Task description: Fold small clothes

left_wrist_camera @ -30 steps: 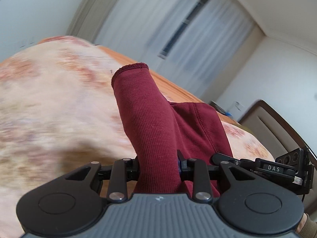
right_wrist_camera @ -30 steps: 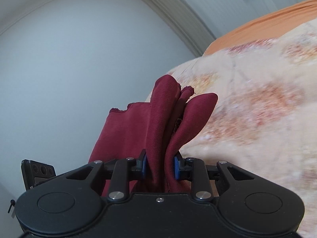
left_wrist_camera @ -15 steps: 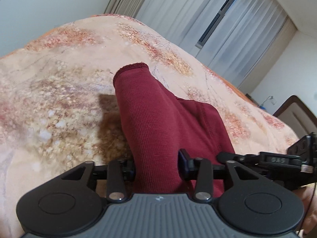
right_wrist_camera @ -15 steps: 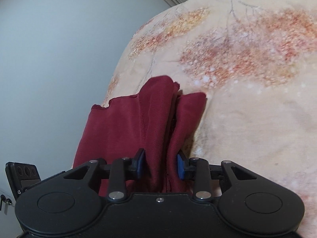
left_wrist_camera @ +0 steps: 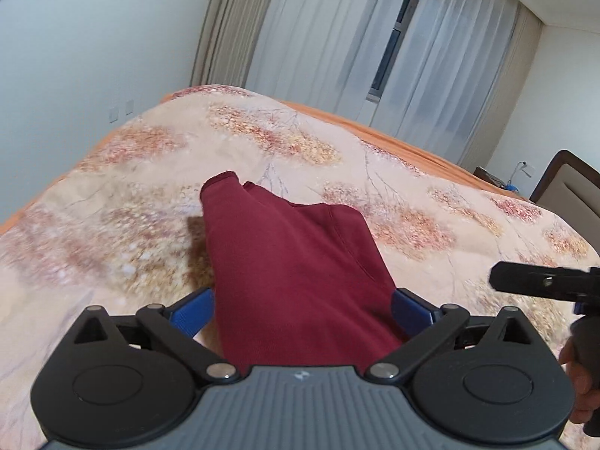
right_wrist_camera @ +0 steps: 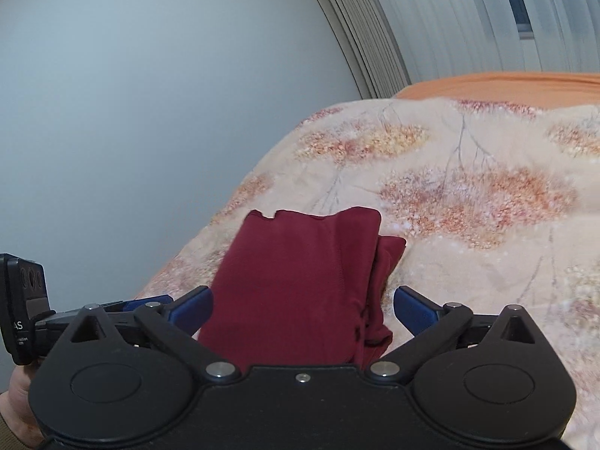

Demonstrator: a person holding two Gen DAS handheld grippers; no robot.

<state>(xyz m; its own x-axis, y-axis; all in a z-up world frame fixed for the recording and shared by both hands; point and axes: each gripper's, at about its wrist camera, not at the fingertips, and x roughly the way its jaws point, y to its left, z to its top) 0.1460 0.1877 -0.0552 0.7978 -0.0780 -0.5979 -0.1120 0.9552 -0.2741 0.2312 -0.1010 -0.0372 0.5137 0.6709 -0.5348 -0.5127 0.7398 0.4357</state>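
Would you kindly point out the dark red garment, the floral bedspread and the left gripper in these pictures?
dark red garment [left_wrist_camera: 296,277]: left wrist view, middle of the folded cloth.
floral bedspread [right_wrist_camera: 468,195]: right wrist view, bare patterned part beyond the garment.
left gripper [left_wrist_camera: 303,305]: left wrist view, midway between its blue fingertips, jaws wide apart.

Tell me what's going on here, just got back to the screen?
A person with a gripper in each hand is folding a dark red garment on a bed with a flowered blanket. The left gripper and the right gripper have both just opened wide, letting go of the cloth. The garment lies folded on the blanket between the spread jaws of each, no longer pinched.
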